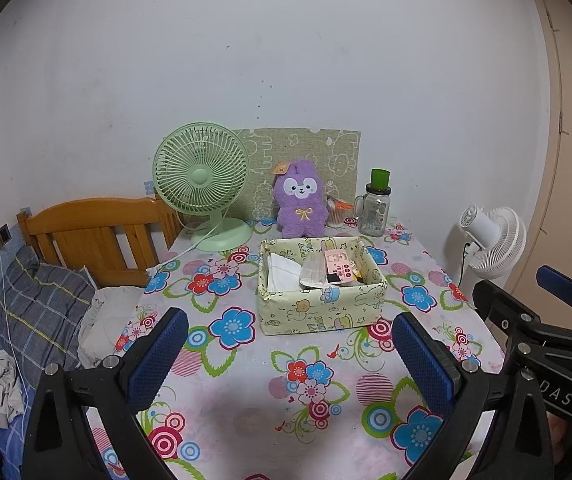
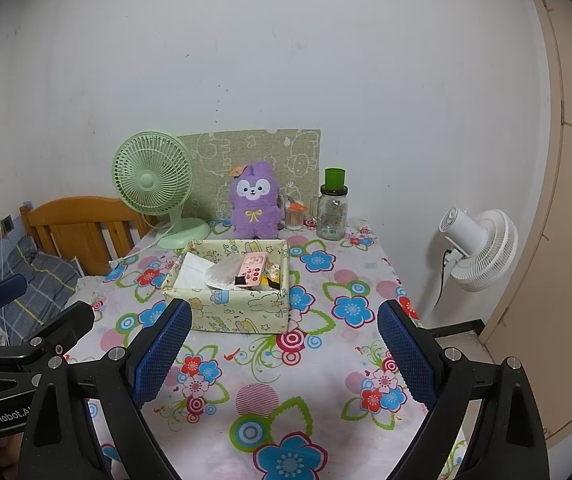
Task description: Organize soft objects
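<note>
Both grippers – left gripper [image 1: 289, 354], right gripper [image 2: 286, 350] – spread apart, empty; purple plush [image 1: 299, 202] upright behind fabric box [image 1: 321, 312] – stage indeterminate.

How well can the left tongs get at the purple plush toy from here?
Probably yes, but not straight. The left tongs are open and empty, yet the box stands between them and the plush, so they would need to pass over it. The green fan stands close beside it.

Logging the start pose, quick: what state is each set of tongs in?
Left tongs: open, holding nothing.
Right tongs: open, holding nothing.
</note>
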{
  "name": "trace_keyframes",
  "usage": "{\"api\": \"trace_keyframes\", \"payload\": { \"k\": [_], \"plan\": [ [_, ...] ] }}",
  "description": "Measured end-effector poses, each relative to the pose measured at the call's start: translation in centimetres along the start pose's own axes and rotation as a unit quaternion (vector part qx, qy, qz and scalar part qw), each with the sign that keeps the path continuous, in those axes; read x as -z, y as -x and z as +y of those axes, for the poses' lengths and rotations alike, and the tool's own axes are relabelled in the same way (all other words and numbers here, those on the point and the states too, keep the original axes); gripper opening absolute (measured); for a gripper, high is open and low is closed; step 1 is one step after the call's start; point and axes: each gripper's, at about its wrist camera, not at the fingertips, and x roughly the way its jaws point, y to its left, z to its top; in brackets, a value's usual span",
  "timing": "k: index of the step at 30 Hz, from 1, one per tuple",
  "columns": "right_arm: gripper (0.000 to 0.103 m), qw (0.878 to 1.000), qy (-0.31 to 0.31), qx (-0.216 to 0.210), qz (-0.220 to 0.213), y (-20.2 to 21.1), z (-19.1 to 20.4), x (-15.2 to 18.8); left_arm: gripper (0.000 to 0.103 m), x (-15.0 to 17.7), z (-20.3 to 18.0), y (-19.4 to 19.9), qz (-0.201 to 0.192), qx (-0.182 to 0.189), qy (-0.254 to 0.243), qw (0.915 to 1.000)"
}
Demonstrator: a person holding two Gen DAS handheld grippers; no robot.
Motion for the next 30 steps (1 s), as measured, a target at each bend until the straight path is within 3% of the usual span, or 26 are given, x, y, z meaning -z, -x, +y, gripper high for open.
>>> {"api": "trace_keyframes", "payload": {
  "k": [30],
  "plan": [
    [0.096, 1.000, 0.005, -0.001, -0.004, -0.09, 0.41, -0.18, 0.103, -0.23, 0.07, 0.09, -0.003, -0.001, 0.005, 1.0000]
  ]
}}
